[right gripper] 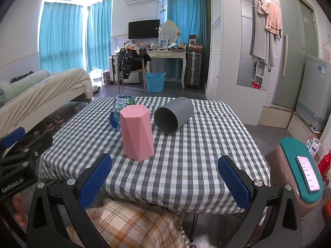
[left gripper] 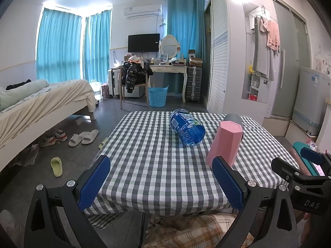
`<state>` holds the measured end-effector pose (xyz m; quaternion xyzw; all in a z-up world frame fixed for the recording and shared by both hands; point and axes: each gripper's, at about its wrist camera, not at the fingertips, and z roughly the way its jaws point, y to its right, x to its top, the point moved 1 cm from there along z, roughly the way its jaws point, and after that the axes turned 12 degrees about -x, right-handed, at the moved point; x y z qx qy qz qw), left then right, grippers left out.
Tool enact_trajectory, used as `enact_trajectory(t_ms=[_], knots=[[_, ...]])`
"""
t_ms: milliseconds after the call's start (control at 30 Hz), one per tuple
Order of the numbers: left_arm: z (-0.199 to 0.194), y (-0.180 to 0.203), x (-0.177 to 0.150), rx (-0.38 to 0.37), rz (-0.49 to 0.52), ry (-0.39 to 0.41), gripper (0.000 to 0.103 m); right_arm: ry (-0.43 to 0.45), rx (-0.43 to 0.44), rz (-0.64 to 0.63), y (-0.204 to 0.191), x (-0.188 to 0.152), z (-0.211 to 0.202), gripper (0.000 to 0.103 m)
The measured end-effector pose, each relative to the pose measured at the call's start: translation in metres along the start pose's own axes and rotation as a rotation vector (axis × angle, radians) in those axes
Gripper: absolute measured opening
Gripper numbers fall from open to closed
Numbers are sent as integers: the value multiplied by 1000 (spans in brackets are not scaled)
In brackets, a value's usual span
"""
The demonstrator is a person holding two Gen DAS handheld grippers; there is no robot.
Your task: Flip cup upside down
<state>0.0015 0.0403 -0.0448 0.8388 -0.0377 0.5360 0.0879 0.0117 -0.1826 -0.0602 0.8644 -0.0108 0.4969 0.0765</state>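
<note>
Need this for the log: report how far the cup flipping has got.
Done: the pink cup stands with no opening showing on top, apparently flipped. In hand: nothing; left gripper and right gripper are open, short of the cups. Left: the grey cup and blue bottle-cup lie on their sides.

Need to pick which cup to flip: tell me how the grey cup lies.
Tipped on its side: the grey cup lies on the checked tablecloth, open mouth facing the camera.
</note>
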Motion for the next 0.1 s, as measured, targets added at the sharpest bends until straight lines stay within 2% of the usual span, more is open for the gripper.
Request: enact_trajectory(t_ms=[100], knots=[[1,-2,-1,4,3,-3,102,-2,0,0,0,1,1,103]])
